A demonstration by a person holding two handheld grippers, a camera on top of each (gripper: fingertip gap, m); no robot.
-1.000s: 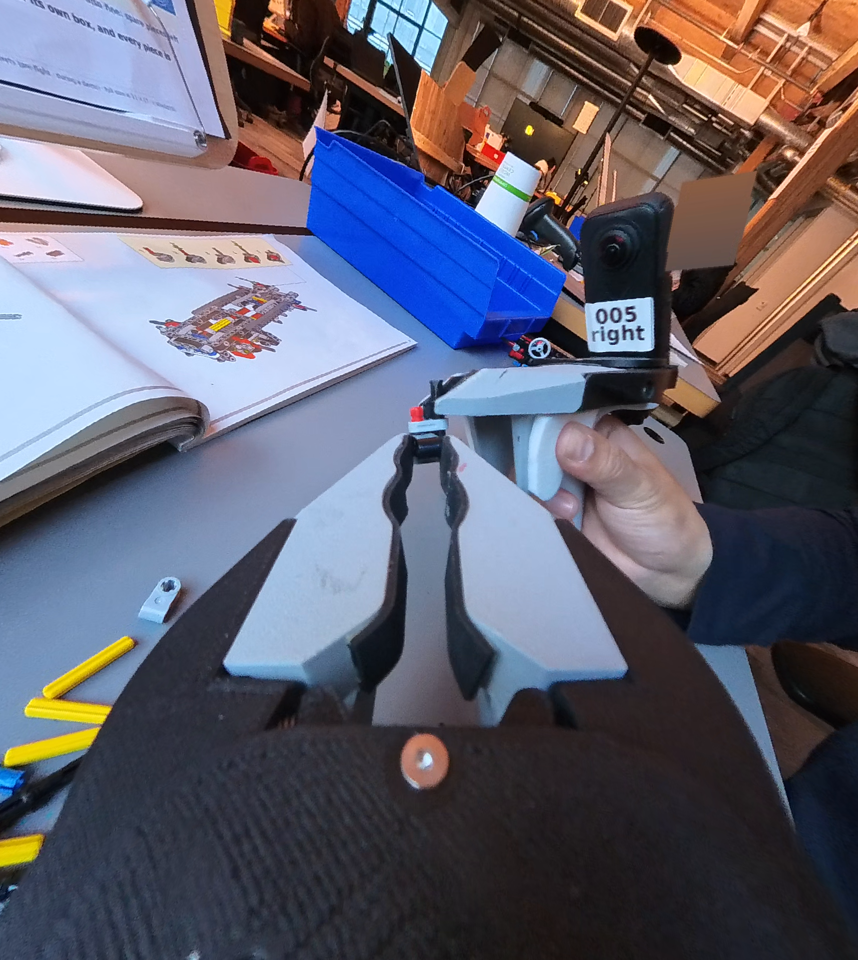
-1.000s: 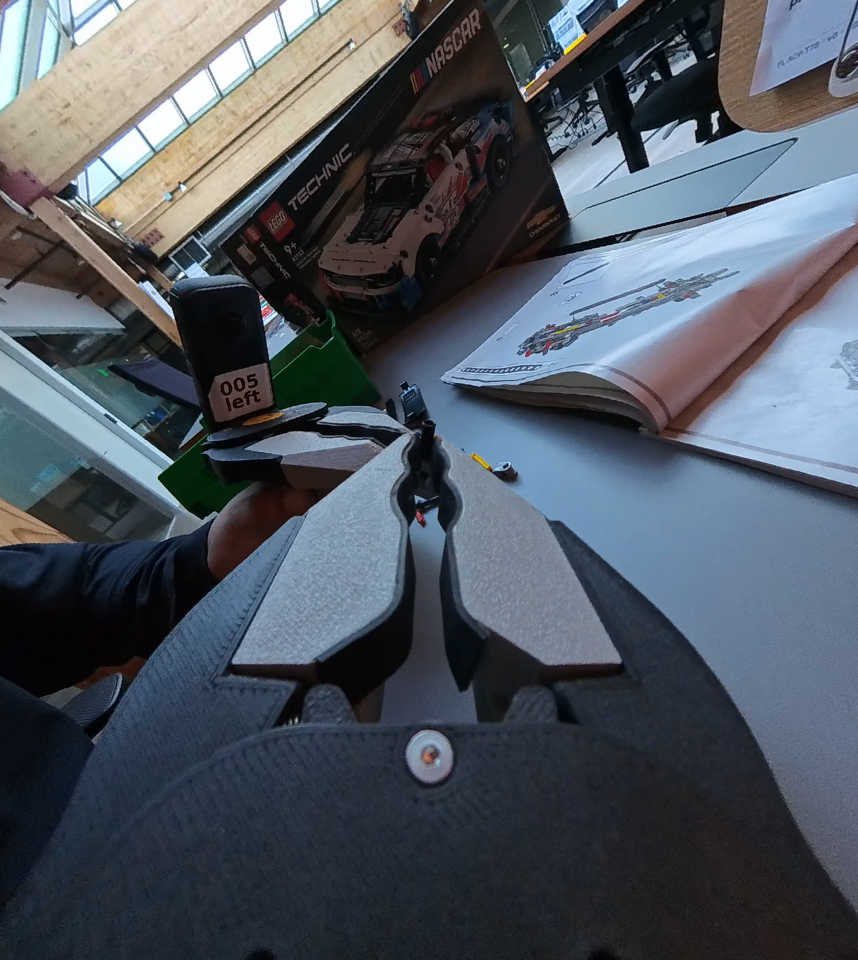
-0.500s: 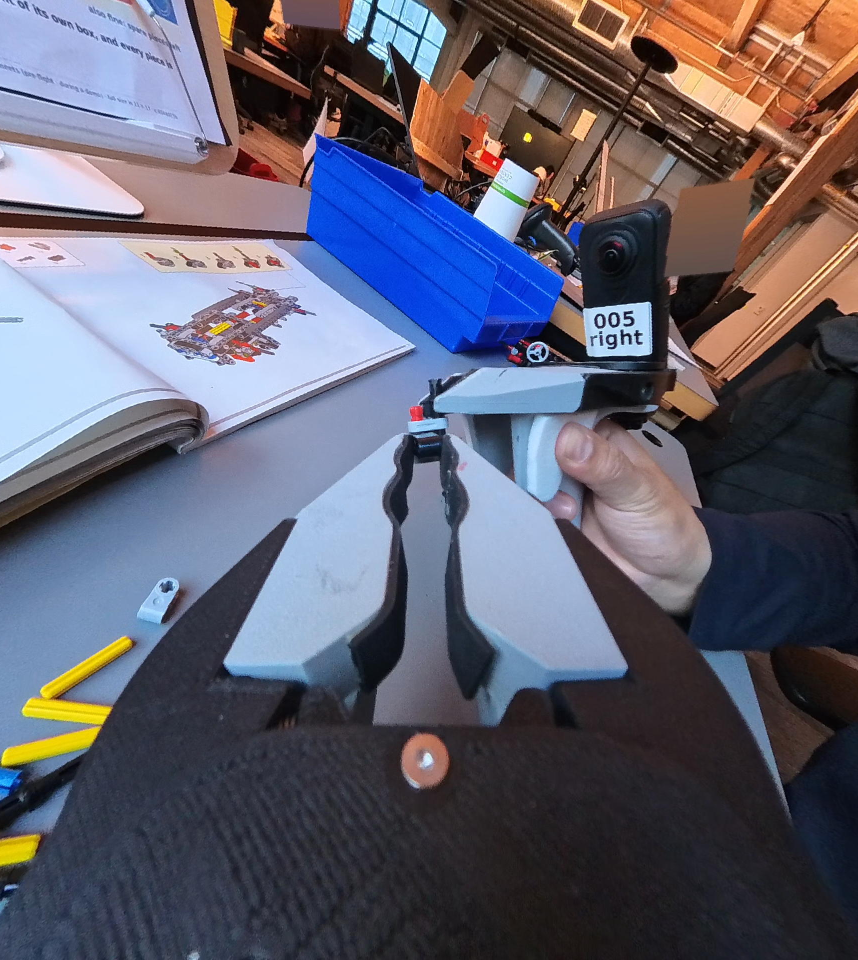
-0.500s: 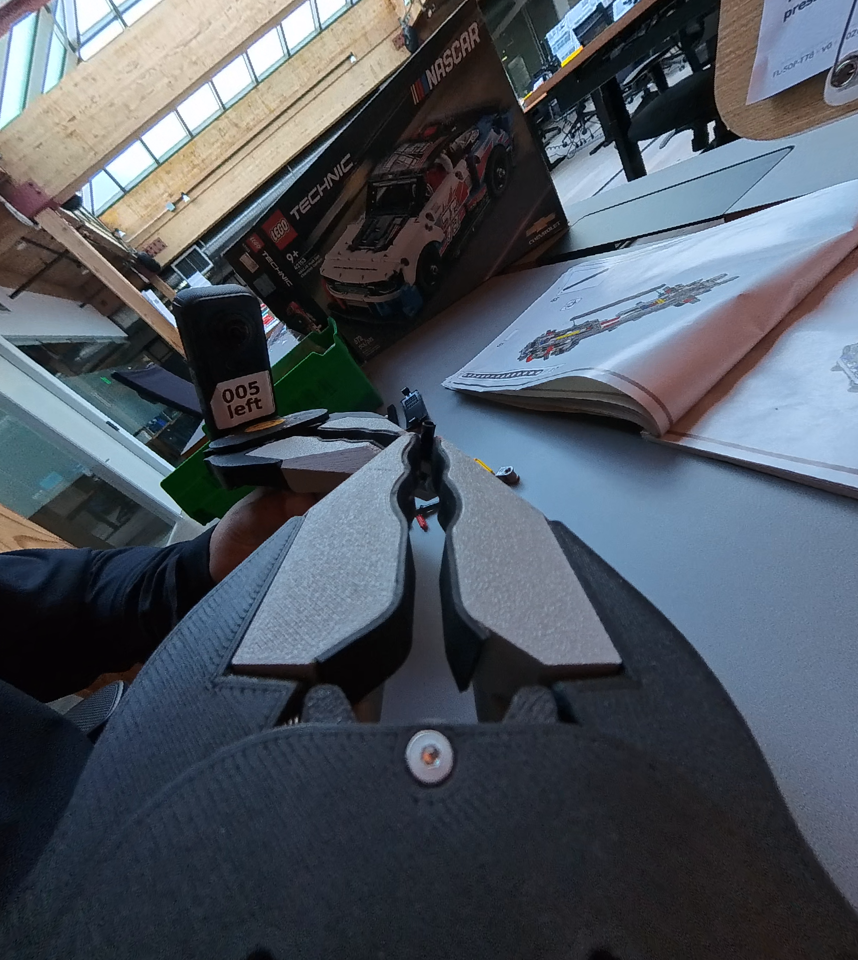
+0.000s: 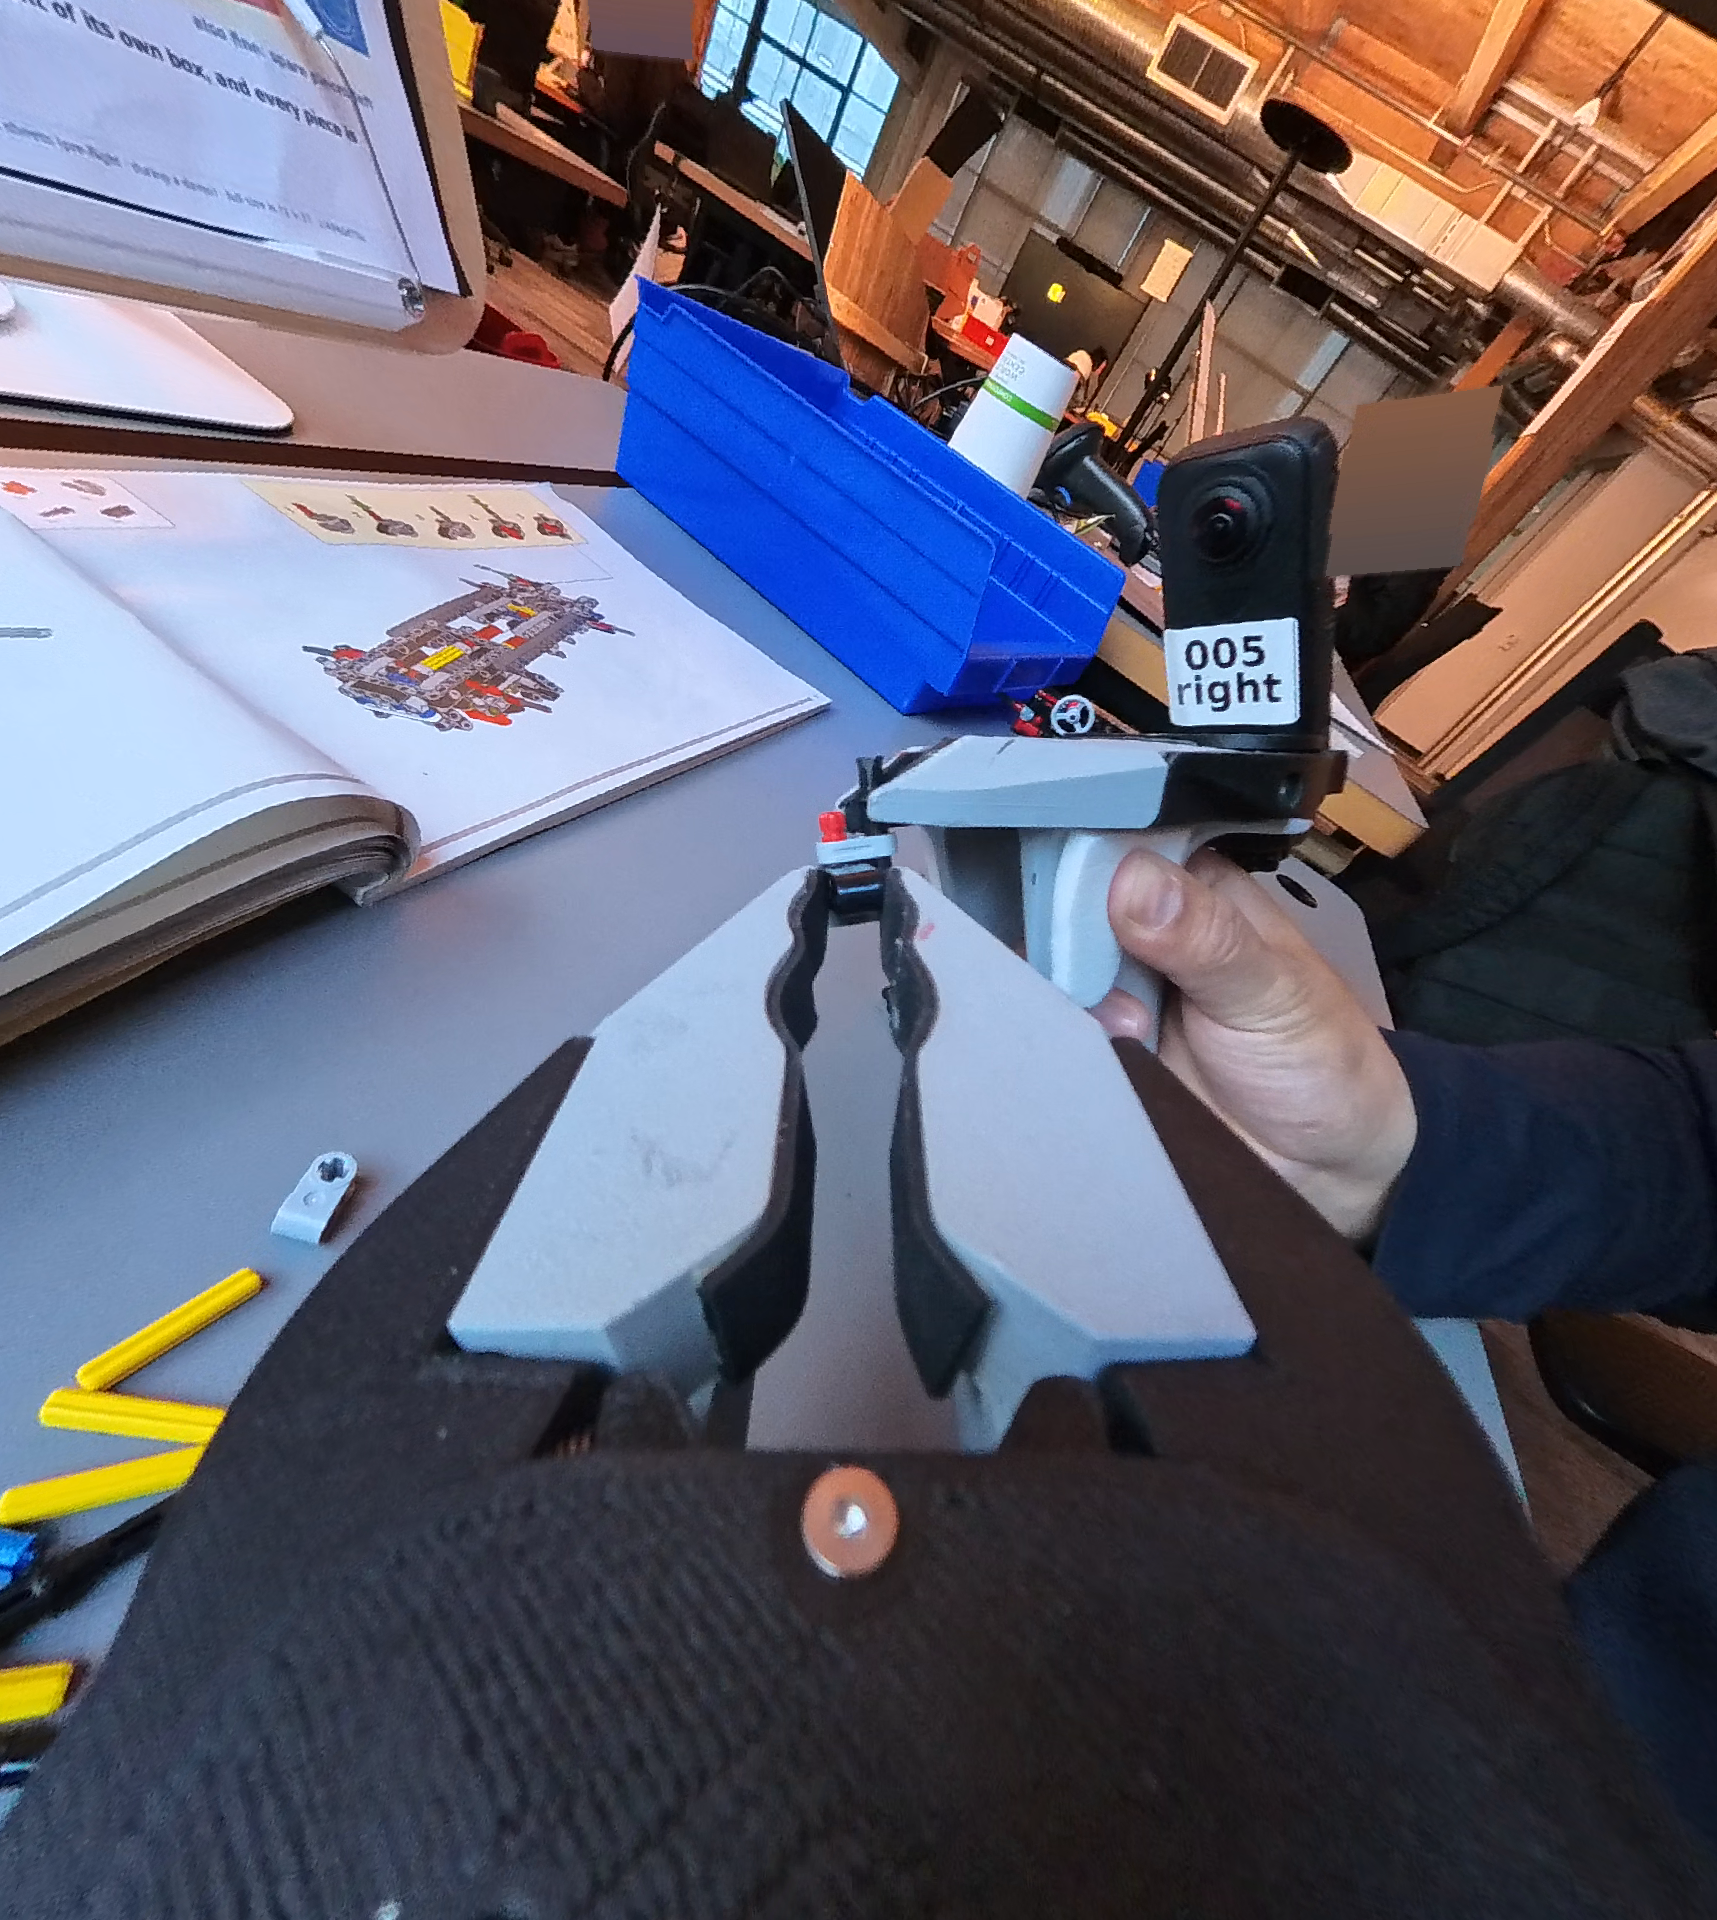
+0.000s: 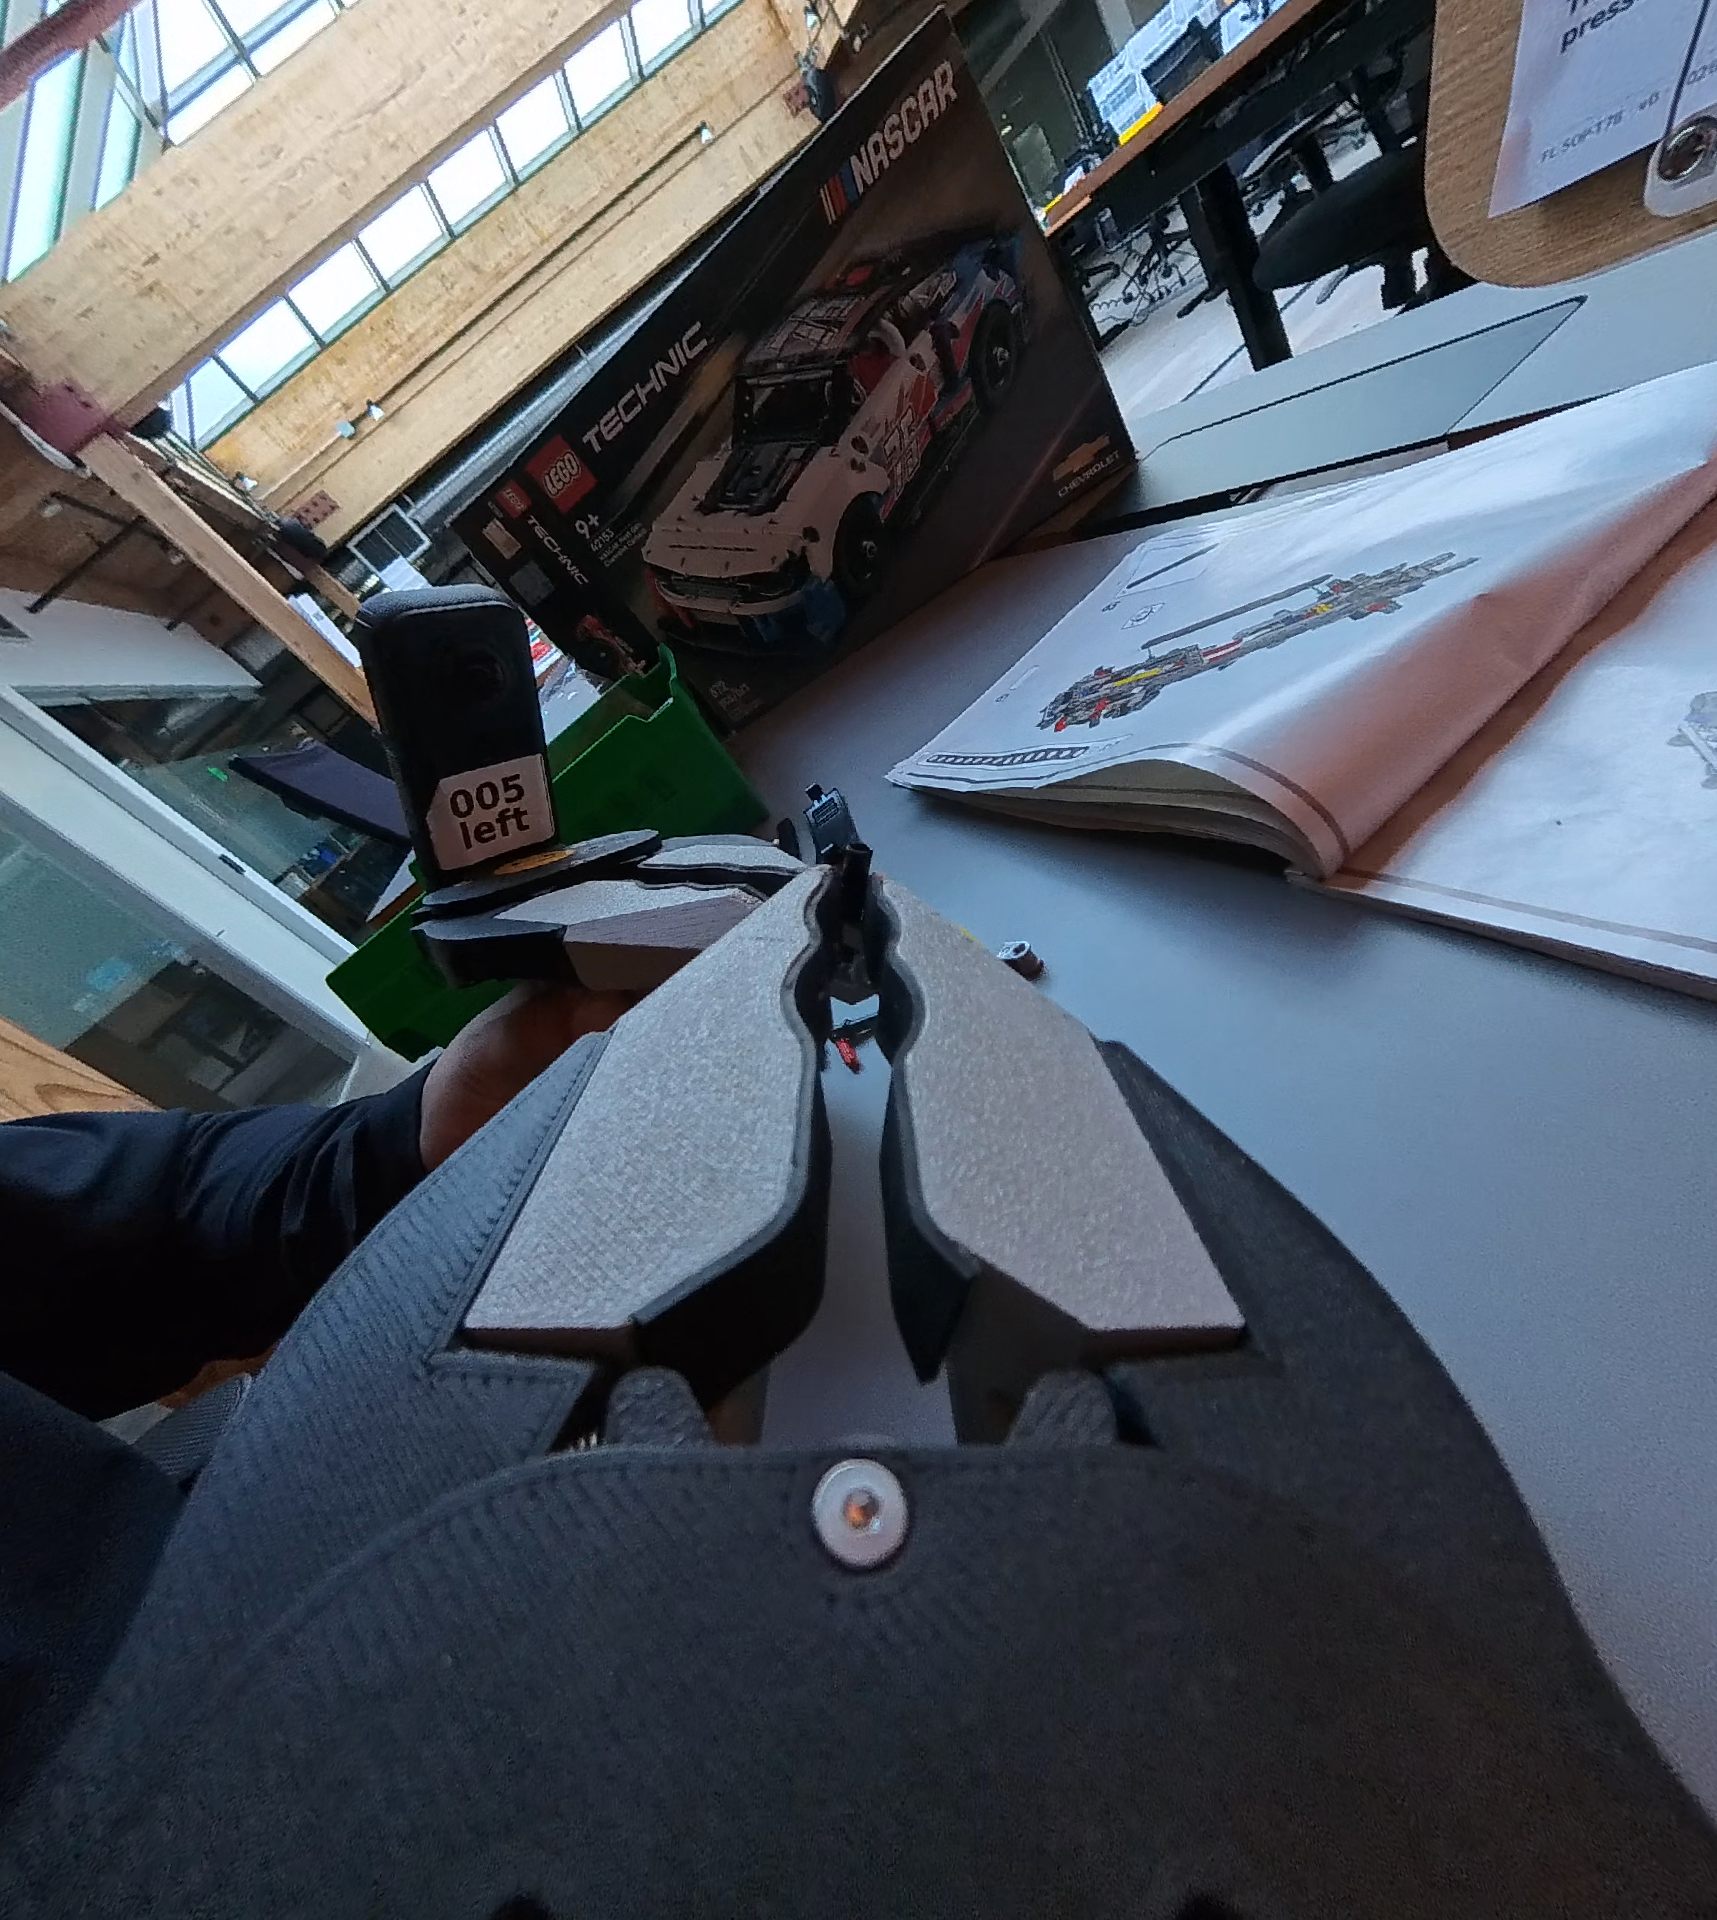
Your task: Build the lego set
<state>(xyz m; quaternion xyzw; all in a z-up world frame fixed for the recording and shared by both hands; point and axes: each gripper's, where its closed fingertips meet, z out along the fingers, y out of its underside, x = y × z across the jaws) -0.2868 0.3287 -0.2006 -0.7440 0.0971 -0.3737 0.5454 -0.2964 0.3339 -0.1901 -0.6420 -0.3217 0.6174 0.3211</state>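
Small black-and-grey brick assembly with a red stud (image 5: 852, 862) sits pinched in the left gripper (image 5: 849, 904), right gripper (image 6: 852, 914) clamping a thin black pin (image 6: 852, 883) just right of it.

1. Right wrist view: the black camera block (image 6: 459, 707) atop the left gripper (image 6: 766, 878) sits slightly lower in frame than a second ago.
2. Same view: the dark cardboard box with a race-car picture (image 6: 833, 416) and the near corner of the open instruction booklet (image 6: 1249, 727) have also slid down a little. The small brown brick piece (image 6: 1022, 951) on the grey desk (image 6: 1353, 1143) drifted slightly right and down.
3. Left wrist view: the right gripper (image 5: 864, 795) and its black camera block (image 5: 1238, 540) sit marginally lower.
4. Same view: the blue plastic bin (image 5: 833, 540) has crept down by a similar small amount.
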